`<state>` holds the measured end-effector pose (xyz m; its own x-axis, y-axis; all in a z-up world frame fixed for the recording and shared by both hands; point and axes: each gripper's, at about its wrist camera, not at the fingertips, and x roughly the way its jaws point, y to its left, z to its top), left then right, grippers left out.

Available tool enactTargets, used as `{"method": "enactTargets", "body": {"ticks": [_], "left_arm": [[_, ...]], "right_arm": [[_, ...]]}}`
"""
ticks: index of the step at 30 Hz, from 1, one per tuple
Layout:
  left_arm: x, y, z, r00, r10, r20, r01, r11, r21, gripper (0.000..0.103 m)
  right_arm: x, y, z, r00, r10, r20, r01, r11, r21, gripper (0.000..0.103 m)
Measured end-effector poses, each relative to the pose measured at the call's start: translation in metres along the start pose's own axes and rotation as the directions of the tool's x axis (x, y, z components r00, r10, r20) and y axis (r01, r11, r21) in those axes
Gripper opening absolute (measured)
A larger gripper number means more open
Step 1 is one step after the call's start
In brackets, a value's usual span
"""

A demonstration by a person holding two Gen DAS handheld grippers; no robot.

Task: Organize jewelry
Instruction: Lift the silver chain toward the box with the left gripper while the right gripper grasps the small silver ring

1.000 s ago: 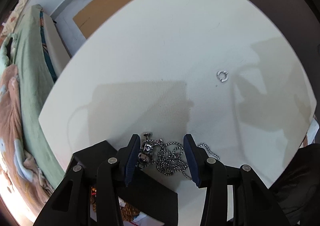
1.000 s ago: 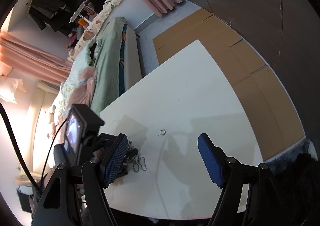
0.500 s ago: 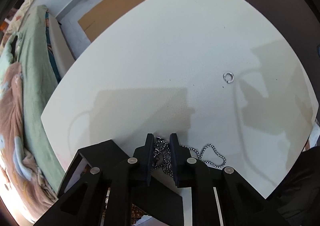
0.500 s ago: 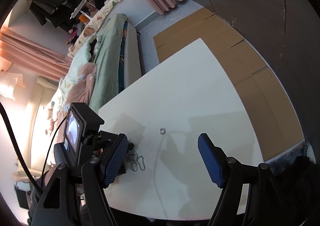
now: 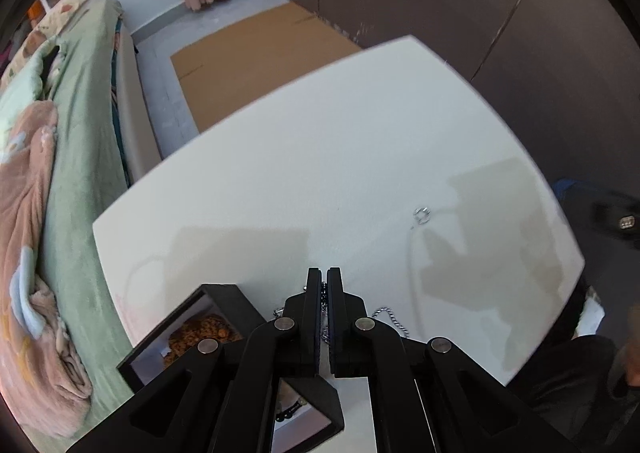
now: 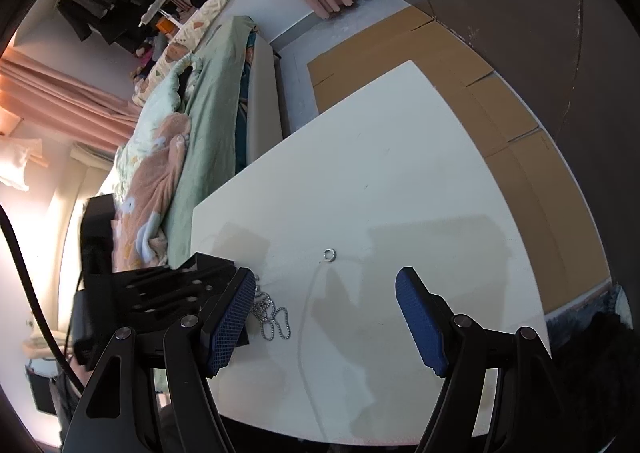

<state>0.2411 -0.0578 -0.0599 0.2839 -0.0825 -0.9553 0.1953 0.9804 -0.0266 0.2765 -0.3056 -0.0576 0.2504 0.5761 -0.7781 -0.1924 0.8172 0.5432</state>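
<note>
Left claw, just closed, pinches the limp, slippery ball chain near the counter's left edge; a bunched grip seems safest. Right claw gapes empty.

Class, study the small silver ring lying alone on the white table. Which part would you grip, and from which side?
Grip the small silver ring across its outer rim, coming from straight above. It lies flat on the white table, apart from the chain, so only the rim offers the pads a hold.
</note>
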Motion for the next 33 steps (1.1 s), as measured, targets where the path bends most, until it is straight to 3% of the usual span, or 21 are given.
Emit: {"method": "enactTargets", "body": {"ticks": [9, 12, 14, 16, 21, 26, 33], "left_arm": [[-0.050, 0.026, -0.002, 0.982, -0.062, 0.179, 0.081, 0.991, -0.102, 0.002], [-0.063, 0.037, -0.002, 0.974, -0.074, 0.213, 0.104, 0.986, -0.131, 0.002], [-0.070, 0.042, -0.002, 0.970, -0.076, 0.233, 0.112, 0.983, -0.146, 0.002], [-0.078, 0.047, -0.004, 0.965, -0.078, 0.250, 0.120, 0.981, -0.155, 0.002], [-0.098, 0.054, -0.007, 0.951, -0.089, 0.295, 0.138, 0.979, -0.149, 0.002], [-0.114, 0.059, -0.008, 0.937, -0.092, 0.336, 0.147, 0.979, -0.141, 0.002], [-0.134, 0.066, -0.008, 0.923, -0.087, 0.374, 0.149, 0.979, -0.142, 0.002]], "right_arm": [[0.024, 0.005, 0.001, 1.000, -0.026, -0.018, 0.026, 1.000, -0.012, 0.073], [0.036, 0.011, 0.003, 0.999, -0.036, -0.038, 0.034, 0.998, -0.044, 0.057], [0.047, 0.017, 0.003, 0.997, -0.038, -0.066, 0.034, 0.997, -0.068, 0.041], [0.058, 0.021, 0.003, 0.994, -0.074, -0.082, 0.065, 0.993, -0.102, 0.035], [0.079, 0.031, 0.003, 0.985, -0.142, -0.103, 0.124, 0.979, -0.161, 0.028], [0.091, 0.040, 0.001, 0.960, -0.271, -0.071, 0.248, 0.941, -0.231, 0.027], [0.104, 0.046, 0.003, 0.939, -0.338, -0.067, 0.307, 0.908, -0.284, 0.020]]}}
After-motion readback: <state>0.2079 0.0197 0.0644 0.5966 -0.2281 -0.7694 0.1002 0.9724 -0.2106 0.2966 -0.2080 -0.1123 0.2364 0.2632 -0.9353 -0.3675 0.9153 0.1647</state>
